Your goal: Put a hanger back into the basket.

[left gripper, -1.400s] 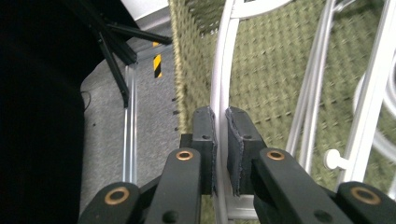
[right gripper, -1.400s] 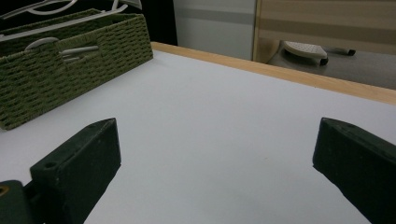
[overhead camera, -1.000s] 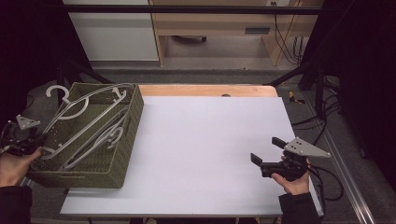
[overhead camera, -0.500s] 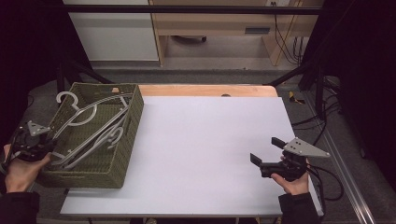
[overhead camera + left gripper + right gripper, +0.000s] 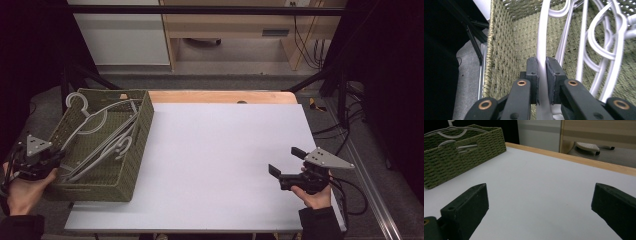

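Your left gripper (image 5: 542, 75) is clenched on a white plastic hanger (image 5: 541, 37) lying inside the woven basket (image 5: 137, 150), the extraction step, so lift it clear of the tangled hangers while your right gripper (image 5: 286, 164), released, waits beside the basket.

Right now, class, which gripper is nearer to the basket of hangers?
Left. The left gripper is at the basket, clamped on a hanger; the right gripper hovers across the table.
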